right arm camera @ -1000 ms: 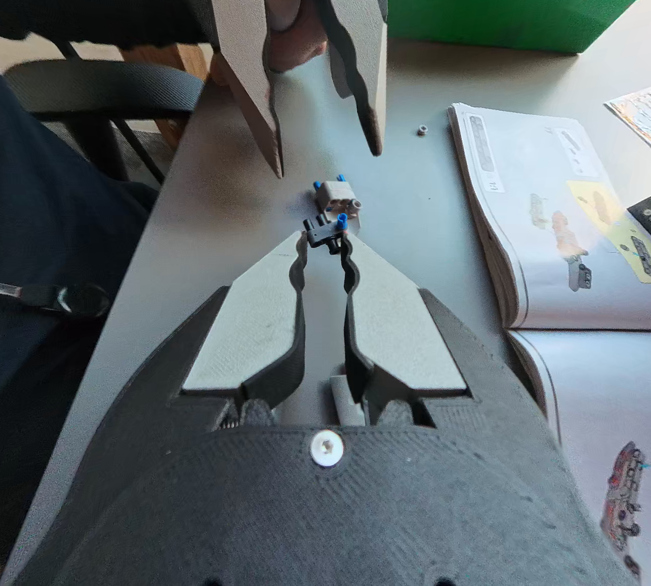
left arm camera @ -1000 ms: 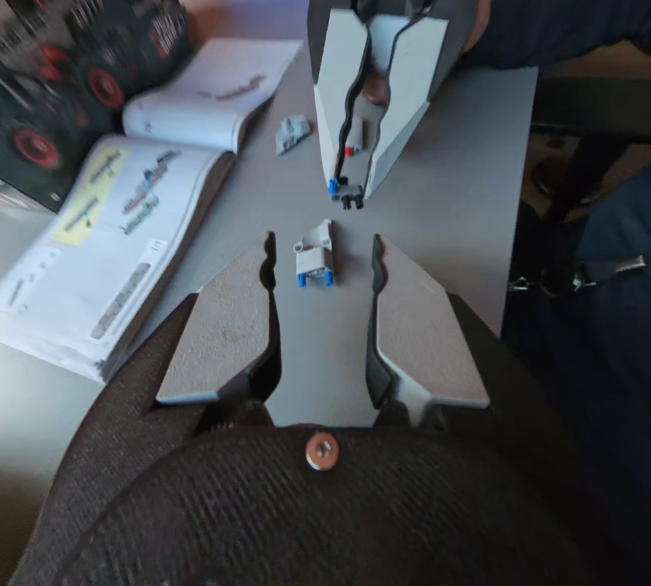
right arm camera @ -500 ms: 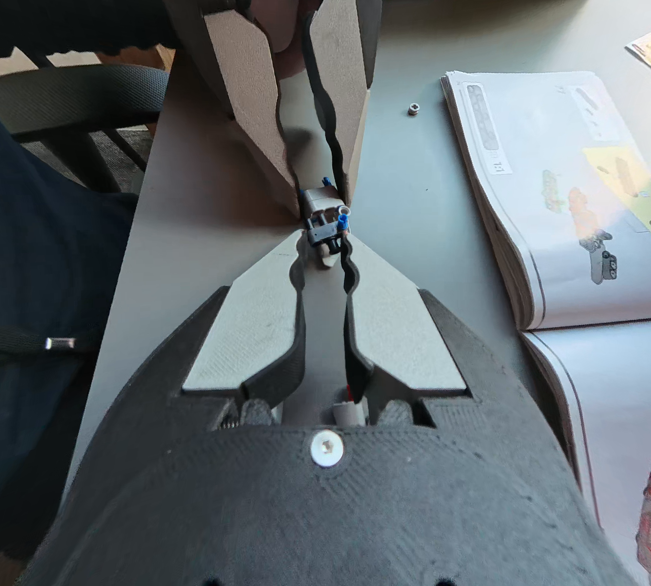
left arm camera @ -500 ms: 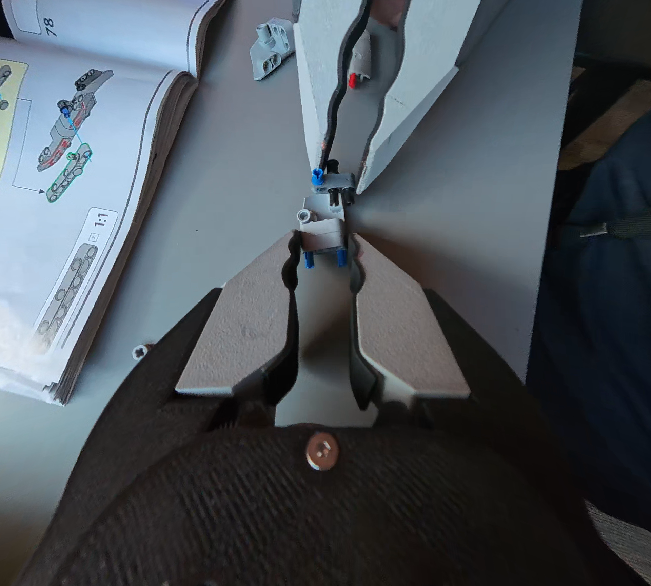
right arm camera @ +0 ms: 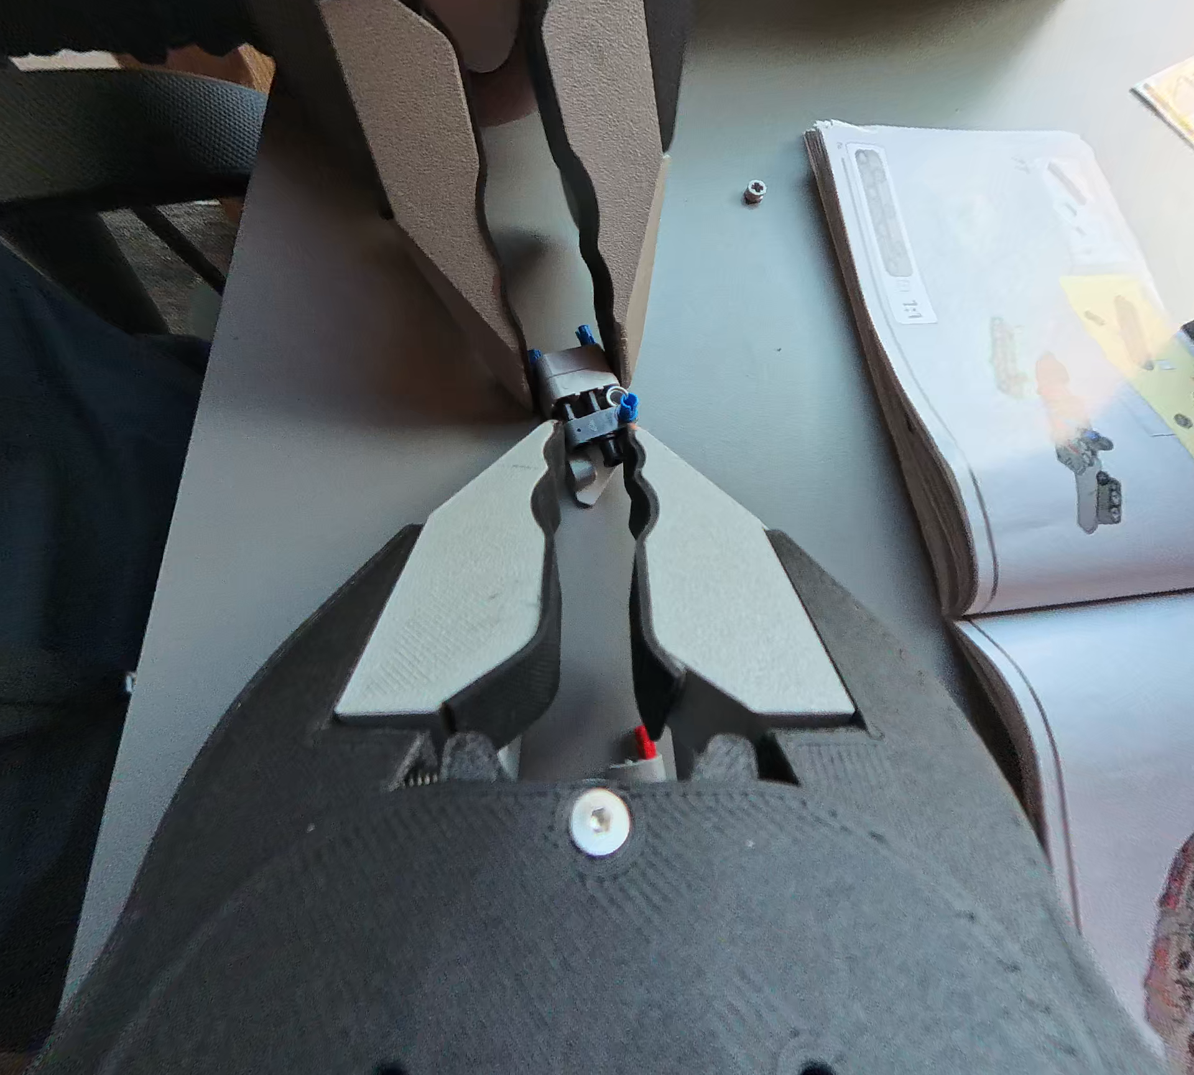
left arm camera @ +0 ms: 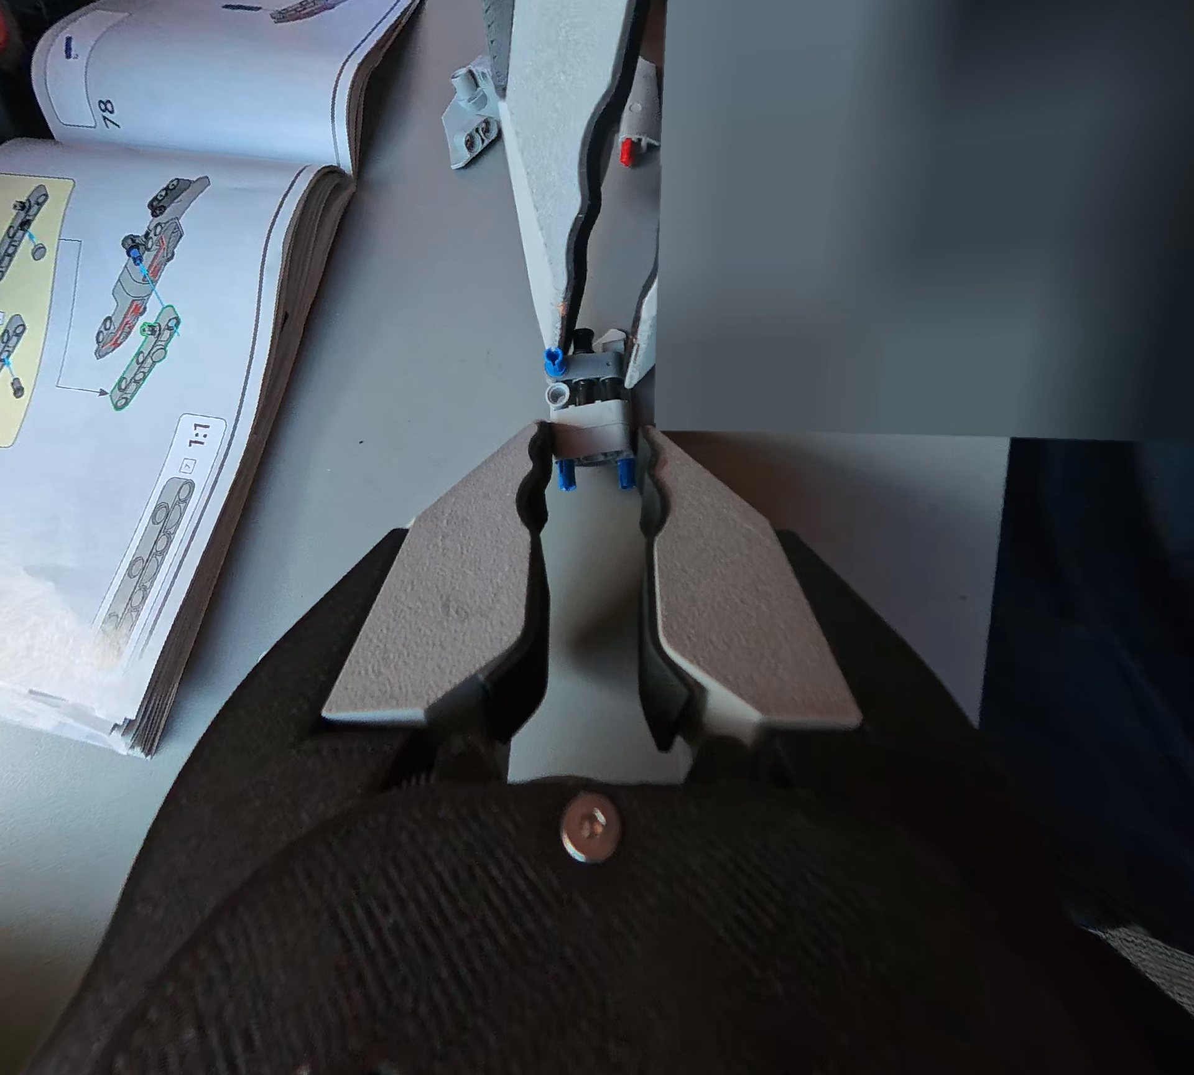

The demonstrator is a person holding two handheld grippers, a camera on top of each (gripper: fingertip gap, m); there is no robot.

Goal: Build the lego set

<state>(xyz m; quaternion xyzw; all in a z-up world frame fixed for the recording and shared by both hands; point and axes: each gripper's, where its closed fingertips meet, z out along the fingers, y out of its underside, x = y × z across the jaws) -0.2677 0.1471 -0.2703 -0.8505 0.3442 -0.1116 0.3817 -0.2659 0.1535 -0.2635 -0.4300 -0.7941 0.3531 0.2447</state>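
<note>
Grey plastic is meeting grey plastic at the centre of both frames. We are pinching the grey block (left arm camera: 591, 430) with blue pegs in the left gripper (left arm camera: 591, 449), jaws narrowed onto its sides, while the right gripper (right arm camera: 591, 439) is clamping the small black-pinned connector (right arm camera: 594, 423), jaws nearly together, and we are pressing the two pieces end to end just above the grey table (right arm camera: 743, 333).

What could go wrong, as we judge it: the black pins may be entering their holes crooked, since both pieces are gripped only at the fingertips; a skewed push could twist one piece out of its grip or pop a blue peg (left arm camera: 554, 362) loose.

A large smoothed patch is covering the right half of the left wrist view, hiding most of the right gripper's far finger. We cannot tell whether the pins are fully seated. The instruction book (left arm camera: 161, 333) is lying open at left, a loose grey piece (left arm camera: 471, 113) beside it, and a red-tipped part (right arm camera: 643, 750), possibly an axle, is half hidden low in the right wrist view.
</note>
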